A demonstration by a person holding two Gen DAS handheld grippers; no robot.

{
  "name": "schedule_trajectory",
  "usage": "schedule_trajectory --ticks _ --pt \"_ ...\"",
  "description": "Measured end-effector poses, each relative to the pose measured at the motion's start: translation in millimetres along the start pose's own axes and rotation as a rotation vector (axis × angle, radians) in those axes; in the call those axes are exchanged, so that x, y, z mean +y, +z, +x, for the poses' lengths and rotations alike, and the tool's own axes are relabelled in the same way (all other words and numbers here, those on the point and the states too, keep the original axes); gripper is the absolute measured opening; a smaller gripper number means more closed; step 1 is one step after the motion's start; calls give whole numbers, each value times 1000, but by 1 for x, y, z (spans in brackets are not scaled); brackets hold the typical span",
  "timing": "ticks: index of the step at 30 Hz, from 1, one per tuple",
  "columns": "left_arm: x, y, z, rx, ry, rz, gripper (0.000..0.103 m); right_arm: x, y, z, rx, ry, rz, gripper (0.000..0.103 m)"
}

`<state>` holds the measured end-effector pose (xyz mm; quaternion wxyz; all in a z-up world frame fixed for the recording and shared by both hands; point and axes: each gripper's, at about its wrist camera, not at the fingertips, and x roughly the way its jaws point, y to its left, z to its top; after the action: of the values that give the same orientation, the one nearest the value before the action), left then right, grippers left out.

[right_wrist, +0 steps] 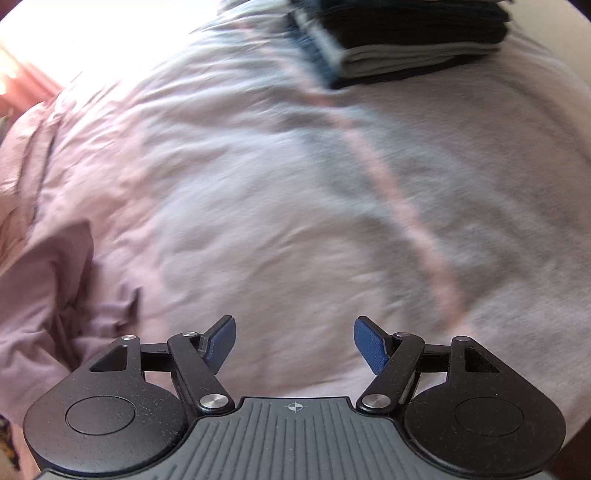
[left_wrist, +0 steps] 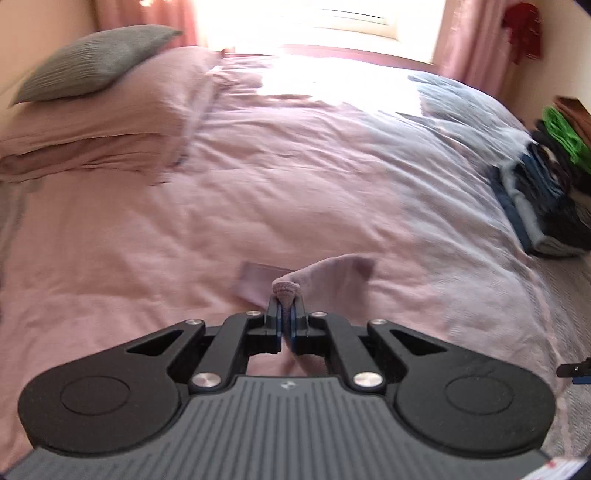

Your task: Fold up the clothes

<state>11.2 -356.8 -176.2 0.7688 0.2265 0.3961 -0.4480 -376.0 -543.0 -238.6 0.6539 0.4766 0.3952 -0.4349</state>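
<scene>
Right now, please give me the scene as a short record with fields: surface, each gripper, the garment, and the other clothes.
surface: bed with pink duvet
left gripper: shut on a bunched edge of the pink garment
right gripper: open, holding nothing, over the duvet
folded stack: dark and grey clothes, at the bed's far right
pillows: pink, with a grey one on top

You are in a home bedroom. A bed fills the view, spread with a wrinkled pink duvet. At the far left two pink pillows are stacked with a grey cushion on top. Beyond the bed a bright window is framed by pink curtains. At the right edge of the bed sits a pile of folded clothes, dark and grey, some green.
</scene>
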Motion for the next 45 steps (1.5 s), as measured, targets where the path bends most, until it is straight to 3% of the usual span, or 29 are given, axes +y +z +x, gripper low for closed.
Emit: schedule_trajectory --ticks 4,9,15,16,18,22,23,24,25,26,30,34,39,45 --pt "97 -19 -44 22 146 -119 2 51 -33 17 69 136 28 68" --pt "170 -77 -47 153 218 -204 2 95 -89 44 184 289 147 68" --pt "210 -130 -26 268 174 -225 2 105 -153 75 249 341 312 68" --pt "213 -136 -23 272 160 -215 2 103 -161 79 239 338 331 67" --pt "217 -140 -17 281 130 -205 2 100 -173 84 195 355 355 56" --pt "227 -144 -7 286 79 -174 2 111 -193 99 147 383 300 52" --pt "231 -144 -3 291 65 -170 2 117 -198 104 146 362 263 44" --pt "234 -144 -1 294 54 -169 2 122 -201 107 145 358 232 16" --pt "236 -145 2 300 46 -168 2 127 -203 108 154 378 208 0" --pt "238 -145 3 307 38 -168 2 130 -204 103 142 381 199 0" --pt "246 -129 -9 265 -22 -176 2 144 -177 43 -3 504 247 0" --pt "245 -79 -39 140 -112 -183 2 177 -112 -42 -216 621 207 0" --pt "227 21 -62 -94 -219 -109 2 234 -14 -116 -428 634 84 0" --pt "205 164 -78 -361 -259 -63 2 296 87 -200 -706 648 -12 0"
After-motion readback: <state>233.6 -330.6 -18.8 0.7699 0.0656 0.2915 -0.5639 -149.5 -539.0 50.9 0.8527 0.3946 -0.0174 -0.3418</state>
